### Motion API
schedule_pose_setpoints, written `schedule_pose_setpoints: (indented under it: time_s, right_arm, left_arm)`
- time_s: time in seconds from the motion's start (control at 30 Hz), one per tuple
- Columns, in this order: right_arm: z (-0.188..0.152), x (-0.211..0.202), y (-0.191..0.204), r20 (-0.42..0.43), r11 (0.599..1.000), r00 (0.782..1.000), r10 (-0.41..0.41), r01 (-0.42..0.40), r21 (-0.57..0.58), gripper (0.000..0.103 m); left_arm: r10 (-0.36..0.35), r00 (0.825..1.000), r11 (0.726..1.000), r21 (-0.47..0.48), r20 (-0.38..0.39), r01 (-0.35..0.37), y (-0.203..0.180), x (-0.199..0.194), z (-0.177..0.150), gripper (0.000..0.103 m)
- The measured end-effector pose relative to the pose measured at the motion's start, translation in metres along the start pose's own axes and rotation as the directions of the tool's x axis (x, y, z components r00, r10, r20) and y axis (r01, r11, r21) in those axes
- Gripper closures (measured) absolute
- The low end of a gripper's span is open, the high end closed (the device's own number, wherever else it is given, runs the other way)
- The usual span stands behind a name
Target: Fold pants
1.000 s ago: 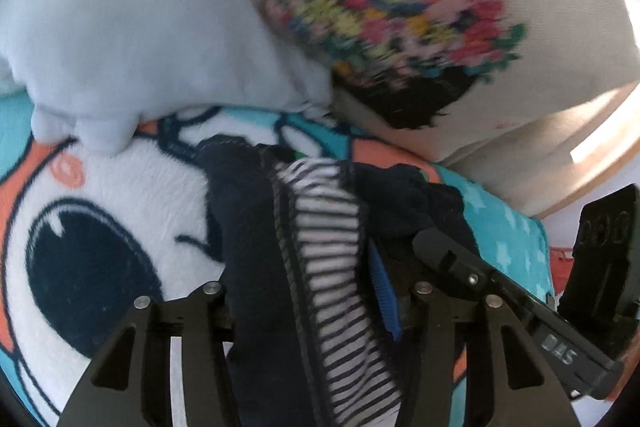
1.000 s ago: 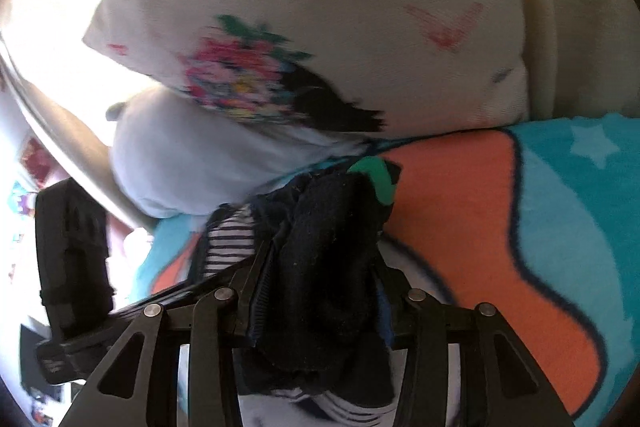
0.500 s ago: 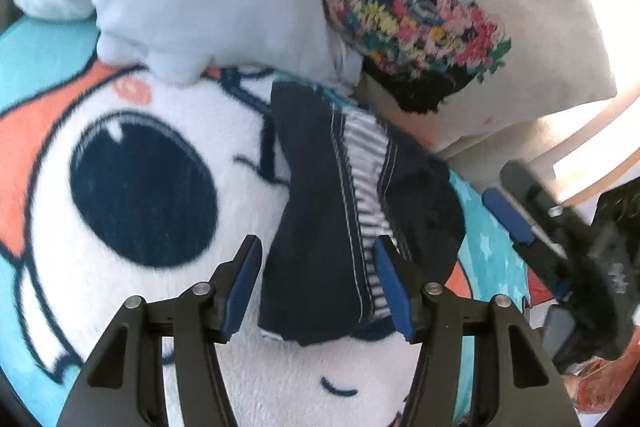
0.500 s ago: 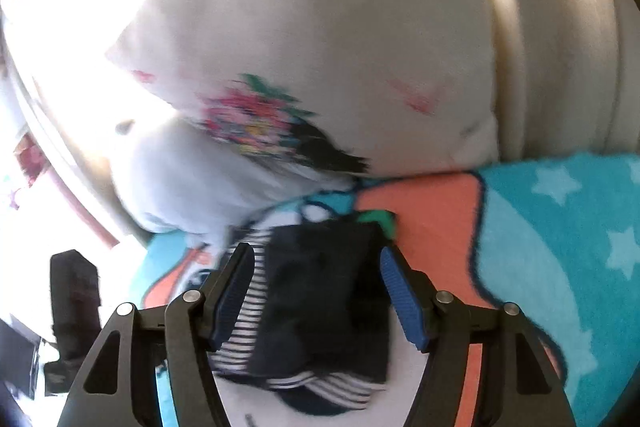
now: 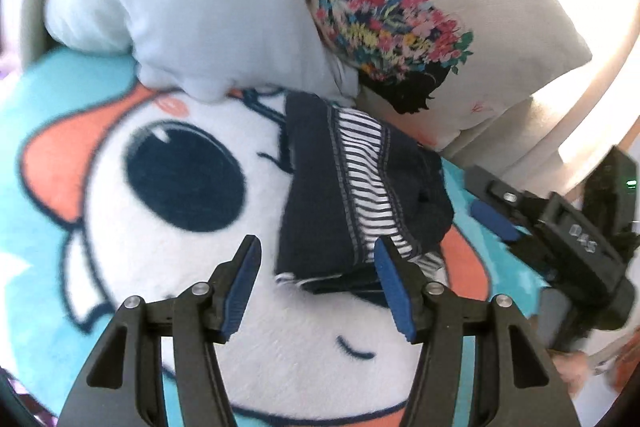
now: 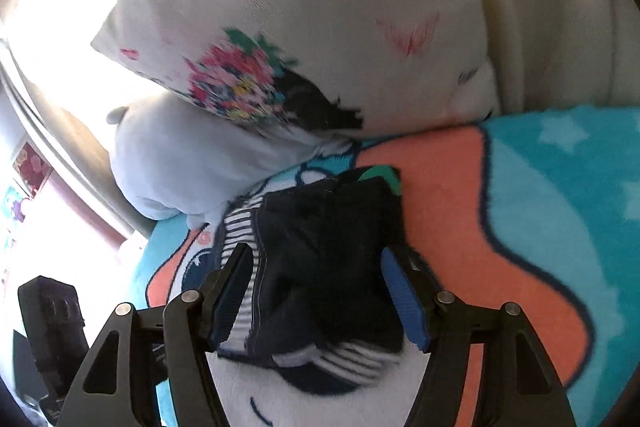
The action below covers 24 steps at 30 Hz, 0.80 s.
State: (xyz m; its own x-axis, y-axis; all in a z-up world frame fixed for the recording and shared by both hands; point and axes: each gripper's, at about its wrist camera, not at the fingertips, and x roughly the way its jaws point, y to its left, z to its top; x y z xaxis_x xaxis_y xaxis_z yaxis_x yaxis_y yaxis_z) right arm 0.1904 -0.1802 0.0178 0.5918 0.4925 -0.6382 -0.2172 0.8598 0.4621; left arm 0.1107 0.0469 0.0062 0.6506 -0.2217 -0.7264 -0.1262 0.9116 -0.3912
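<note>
**Q:** Where do the pants [image 5: 352, 199] lie, and how do they sit relative to each tongs?

**A:** They lie as a compact folded bundle on the blanket [image 5: 120, 267], over the white cartoon face, just near of the pale plush [image 5: 192, 7] and the floral pillow [image 5: 420, 7]. In the left wrist view the left tongs [image 5: 318, 259] stand spread, and the bundle's near edge falls between the blue pads [image 5: 242, 283] without touching them, so far as can be seen. The bundle's long axis runs near to far, roughly along the fingers, with the striped band following it.

**Q:** And the right tongs?

**A:** The right tongs [image 6: 312, 271] are likewise spread and straddle the pants [image 6: 332, 259] from the other side. The fabric fills most of the gap; contact with the pads cannot be told. Both tongs are about equally near. The right tongs [image 5: 496, 223] also show at the right of the left view, just beside the bundle.

**Q:** What differs from the earlier frames?

**A:** A second ago both tongs were pinching the cloth, lifted and crumpled. Half a second ago they had opened. Now they sit further back, with the bundle resting flat and released.

**Q:** Judgement of progress?

**A:** The fold looks finished, or nearly so; any further move would be a withdrawal or a light tidy of the near edge.
</note>
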Motion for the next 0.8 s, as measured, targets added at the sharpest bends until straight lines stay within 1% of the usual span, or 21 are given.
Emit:
schedule_pose_setpoints:
  time_s: [0.07,0.1,0.13,0.17,0.2,0.3,0.43,0.53,0.63,0.8]
  right_arm:
    - [-0.010,-0.014,0.005,0.027,1.000,0.999,-0.024,0.025,-0.017,0.029]
    - [-0.016,-0.020,0.006,0.036,0.999,0.999,-0.035,0.036,-0.025,0.029]
    - [-0.022,-0.024,0.006,0.046,0.998,0.998,-0.049,0.050,-0.033,0.029]
    - [-0.029,-0.030,0.006,0.055,0.997,0.996,-0.068,0.070,-0.041,0.028]
    - [-0.034,-0.035,0.006,0.061,0.995,0.995,-0.085,0.088,-0.045,0.028]
    - [-0.050,-0.045,0.003,0.074,0.991,0.989,-0.127,0.130,-0.033,0.027]
    - [-0.065,-0.054,-0.006,0.058,0.990,0.989,-0.139,0.139,-0.001,0.027]
    - [-0.074,-0.058,-0.007,0.045,0.990,0.989,-0.143,0.142,0.008,0.027]
    - [-0.083,-0.062,-0.003,0.036,0.990,0.990,-0.138,0.138,-0.003,0.027]
    - [-0.094,-0.065,0.014,0.030,0.988,0.990,-0.141,0.142,-0.057,0.025]
  left_arm:
    - [0.058,0.997,0.998,0.030,0.049,-0.059,-0.004,-0.008,-0.004,0.044]
    - [0.103,0.991,0.993,0.051,0.090,-0.108,-0.008,-0.017,-0.011,0.042]
    - [0.125,0.986,0.989,0.064,0.115,-0.133,-0.009,-0.024,-0.014,0.037]
    - [0.153,0.977,0.983,0.080,0.150,-0.166,-0.013,-0.032,-0.019,0.035]
    - [0.167,0.971,0.979,0.088,0.169,-0.183,-0.015,-0.037,-0.021,0.031]
    - [0.209,0.945,0.964,0.108,0.250,-0.242,-0.025,-0.057,-0.029,0.021]
    - [0.237,0.913,0.951,0.115,0.331,-0.288,-0.036,-0.077,-0.037,0.011]
    - [0.258,0.899,0.941,0.117,0.354,-0.316,-0.042,-0.084,-0.039,0.009]
    - [0.278,0.891,0.937,0.105,0.359,-0.334,-0.044,-0.092,-0.045,0.009]
    - [0.295,0.879,0.935,0.077,0.375,-0.346,-0.041,-0.104,-0.051,0.008]
